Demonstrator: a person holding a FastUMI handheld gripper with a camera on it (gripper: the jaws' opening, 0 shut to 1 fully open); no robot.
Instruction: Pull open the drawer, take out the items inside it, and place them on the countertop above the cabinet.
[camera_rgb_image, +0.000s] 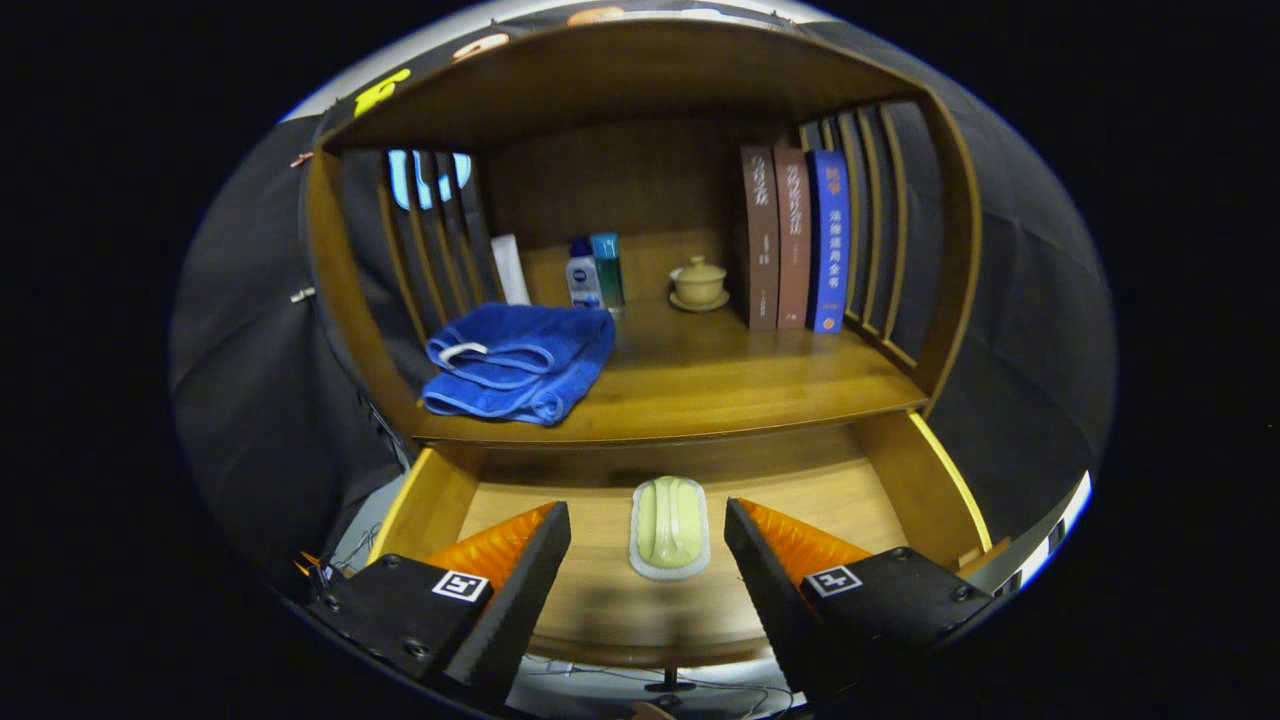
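The gripper (648, 545) hung over the open drawer (930, 490), its jaws spread wide and holding nothing. Between the fingers, on the drawer floor, lay a pale green soap-like item (669, 527). Beyond, on the countertop (740, 385), sat a folded blue towel (520, 362), bottles (594, 272), a lidded cup (698, 284) and three upright books (795, 240).

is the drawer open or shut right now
Open: the drawer is pulled out under the countertop, baring a green item between the open hand-held gripper's fingers.
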